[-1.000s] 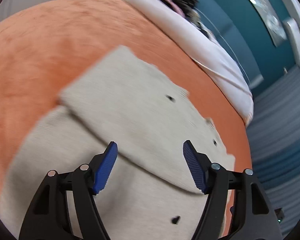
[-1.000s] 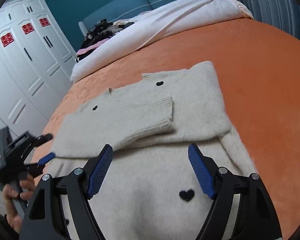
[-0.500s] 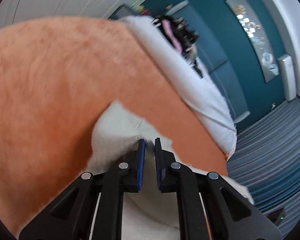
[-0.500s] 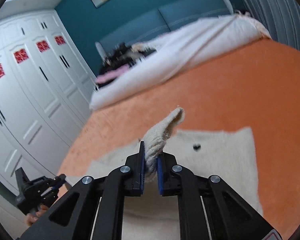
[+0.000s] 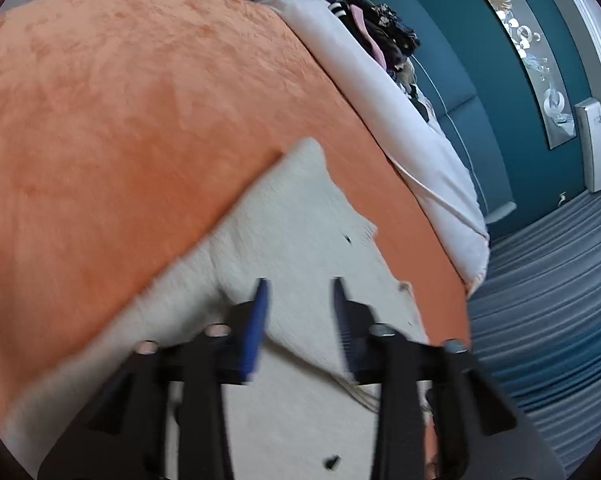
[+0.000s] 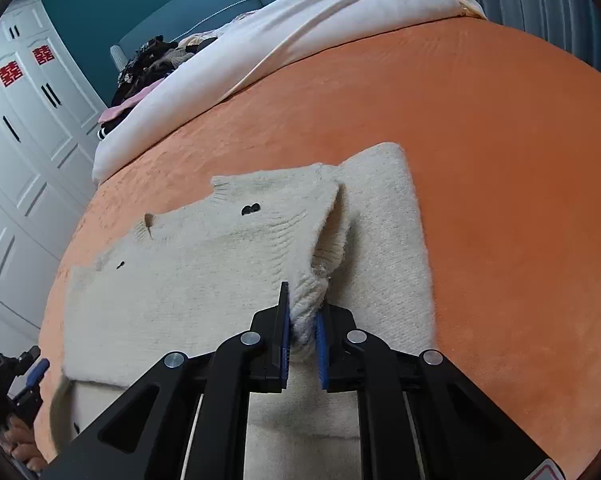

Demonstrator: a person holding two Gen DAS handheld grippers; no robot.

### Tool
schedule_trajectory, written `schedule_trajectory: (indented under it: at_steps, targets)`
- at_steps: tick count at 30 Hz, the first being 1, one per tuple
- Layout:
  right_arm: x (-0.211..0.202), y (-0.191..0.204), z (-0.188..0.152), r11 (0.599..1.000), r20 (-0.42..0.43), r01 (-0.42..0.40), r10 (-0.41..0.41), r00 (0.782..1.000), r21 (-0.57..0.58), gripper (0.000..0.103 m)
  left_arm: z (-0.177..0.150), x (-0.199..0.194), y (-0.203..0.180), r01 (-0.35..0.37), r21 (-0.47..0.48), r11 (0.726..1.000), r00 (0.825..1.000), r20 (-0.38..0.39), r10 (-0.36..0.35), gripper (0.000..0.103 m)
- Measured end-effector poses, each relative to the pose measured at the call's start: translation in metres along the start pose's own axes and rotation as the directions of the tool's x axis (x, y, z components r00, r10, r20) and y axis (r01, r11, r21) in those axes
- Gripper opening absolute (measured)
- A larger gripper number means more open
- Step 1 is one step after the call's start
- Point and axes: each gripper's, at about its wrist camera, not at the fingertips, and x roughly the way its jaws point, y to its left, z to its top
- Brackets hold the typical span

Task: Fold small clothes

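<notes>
A cream knit sweater with small black hearts lies on the orange bedspread, folded over itself. My right gripper is shut on a bunched ribbed fold of the sweater, low over the garment. In the left wrist view the sweater lies under my left gripper, whose blue pads stand apart with nothing between them. The left gripper also shows at the left edge of the right wrist view.
A rolled white duvet lies along the far side of the bed, with a pile of dark clothes behind it. White wardrobe doors stand at left. Striped grey floor lies past the bed edge.
Both grippers closed on the sweater's lower part and carried it forward over the upper part. The left gripper has now opened and released the cloth; the right stays shut and has lowered.
</notes>
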Motion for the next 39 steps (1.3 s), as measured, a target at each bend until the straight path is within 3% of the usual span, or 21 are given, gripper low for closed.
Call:
schedule_trajectory:
  at_steps: [1,3,5,6,7,9,10,12,14,15,20,23,24,26,27,30,31,34,36,37,39]
  targets:
    - [0.000,0.000,-0.001,1.000,-0.003,-0.005,0.005,1.000,0.009,0.011,-0.006,0.010,0.000,0.002,-0.016,1.000,0.999,-0.042,-0.002,0.051]
    - [0.001,0.003,0.001,1.000,-0.005,-0.010,0.011,1.000,0.019,0.011,-0.004,0.038,-0.004,-0.044,-0.015,0.999,0.994,-0.105,0.042,0.049]
    - [-0.006,0.010,0.009,0.999,0.001,-0.041,0.041,0.999,0.011,0.011,-0.003,0.053,0.007,-0.096,-0.060,0.994,0.991,-0.103,0.089,0.027]
    - [-0.017,0.016,0.014,0.997,0.026,-0.075,0.075,0.997,0.001,0.011,0.003,0.055,0.009,-0.090,-0.081,0.993,0.992,-0.096,0.082,0.010]
    - [-0.033,0.021,0.021,0.993,0.066,-0.118,0.119,0.991,-0.013,0.010,0.011,0.052,0.007,-0.088,-0.085,0.993,0.994,-0.069,0.082,0.008]
    - [-0.060,0.032,0.030,0.983,0.139,-0.179,0.184,0.973,-0.047,0.010,0.026,0.037,-0.006,-0.072,-0.025,0.997,0.997,0.015,0.073,0.007]
    - [-0.068,0.034,0.032,0.980,0.165,-0.190,0.198,0.966,-0.061,0.010,0.032,0.029,-0.015,-0.101,0.033,0.994,0.993,0.065,0.099,0.007]
    - [-0.052,0.026,0.024,0.988,0.140,-0.140,0.149,0.979,-0.073,0.010,0.037,0.025,-0.018,-0.141,0.083,0.987,0.986,0.103,0.132,0.008]
    - [0.003,0.005,0.006,0.999,-0.024,-0.040,0.040,0.999,-0.023,0.010,0.036,0.041,-0.010,-0.199,0.106,0.974,0.979,0.059,0.194,0.008]
    - [0.023,-0.005,-0.004,1.000,-0.099,0.005,-0.006,0.995,-0.008,0.010,0.033,0.049,-0.004,-0.232,0.118,0.966,0.973,0.039,0.229,0.007]
    - [-0.008,-0.004,-0.005,0.997,0.037,-0.071,0.071,0.997,0.016,0.009,0.019,0.055,0.014,-0.260,0.155,0.953,0.966,0.033,0.258,0.009]
    - [0.019,-0.013,-0.014,1.000,-0.095,0.006,-0.007,0.995,-0.009,0.011,0.015,0.056,0.013,-0.271,0.182,0.945,0.962,0.034,0.270,0.010]
    - [0.006,-0.011,-0.015,1.000,-0.070,0.004,-0.005,0.998,-0.016,0.011,0.013,0.049,0.009,-0.273,0.201,0.941,0.962,0.027,0.273,0.014]
    - [-0.030,-0.006,-0.017,0.999,-0.052,0.023,-0.025,0.998,-0.034,0.020,0.009,0.026,0.003,-0.262,0.236,0.936,0.964,0.028,0.263,0.033]
    - [-0.051,-0.007,-0.022,0.999,-0.038,0.020,-0.022,0.999,-0.048,0.027,0.006,0.006,0.002,-0.246,0.259,0.934,0.969,0.038,0.244,0.051]
    - [-0.122,-0.028,-0.065,0.997,-0.025,0.045,-0.047,0.999,-0.062,0.063,-0.010,-0.050,0.011,-0.273,0.313,0.910,0.962,0.084,0.260,0.079]
    - [-0.138,-0.037,-0.084,0.997,-0.043,0.056,-0.059,0.997,-0.061,0.066,-0.019,-0.071,0.020,-0.293,0.322,0.900,0.956,0.083,0.281,0.085]
    - [-0.175,-0.071,-0.155,0.995,-0.163,0.097,-0.098,0.982,-0.016,0.066,-0.049,-0.112,0.059,-0.325,0.310,0.893,0.941,0.009,0.339,0.089]
    - [-0.189,-0.091,-0.203,0.995,-0.246,0.084,-0.069,0.967,0.053,0.066,-0.070,-0.129,0.085,-0.348,0.276,0.896,0.927,-0.042,0.373,0.090]
    - [-0.193,-0.095,-0.220,0.994,-0.262,0.080,-0.058,0.963,0.077,0.067,-0.080,-0.136,0.097,-0.357,0.249,0.900,0.921,-0.067,0.384,0.090]
    - [-0.204,-0.089,-0.241,0.994,-0.215,0.083,-0.066,0.974,0.069,0.068,-0.095,-0.147,0.106,-0.335,0.220,0.916,0.932,-0.067,0.357,0.093]
